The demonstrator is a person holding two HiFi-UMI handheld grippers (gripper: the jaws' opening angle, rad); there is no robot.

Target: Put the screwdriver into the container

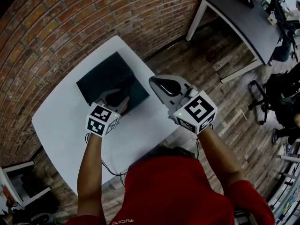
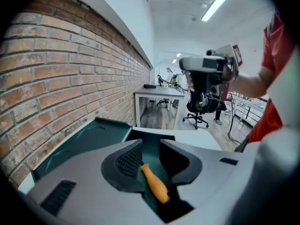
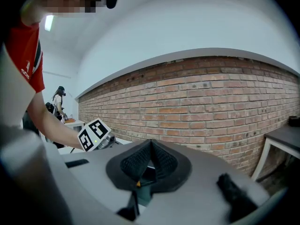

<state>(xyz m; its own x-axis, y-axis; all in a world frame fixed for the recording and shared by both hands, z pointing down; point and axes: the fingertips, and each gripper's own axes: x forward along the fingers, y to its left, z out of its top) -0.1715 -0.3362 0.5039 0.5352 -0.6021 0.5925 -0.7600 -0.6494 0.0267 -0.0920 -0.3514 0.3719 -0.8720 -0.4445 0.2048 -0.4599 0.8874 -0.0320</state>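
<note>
The screwdriver's orange handle (image 2: 154, 184) lies low in the gap between my left gripper's (image 2: 150, 146) jaws, over the dark green container's (image 2: 152, 136) floor. Those jaws stand wide open and do not press on it. In the head view my left gripper (image 1: 117, 99) hangs over the container (image 1: 139, 93), whose open lid (image 1: 104, 76) lies flat behind it on the white table (image 1: 65, 121). My right gripper (image 1: 162, 86) is held raised to the right of the container. Its jaws (image 3: 150, 145) are shut with nothing between them.
A brick wall (image 1: 61, 27) runs close behind the table. A grey desk (image 1: 243, 18) stands at the far right, with office chairs (image 1: 274, 95) on the wooden floor. A person's red shirt (image 1: 176, 191) fills the near edge.
</note>
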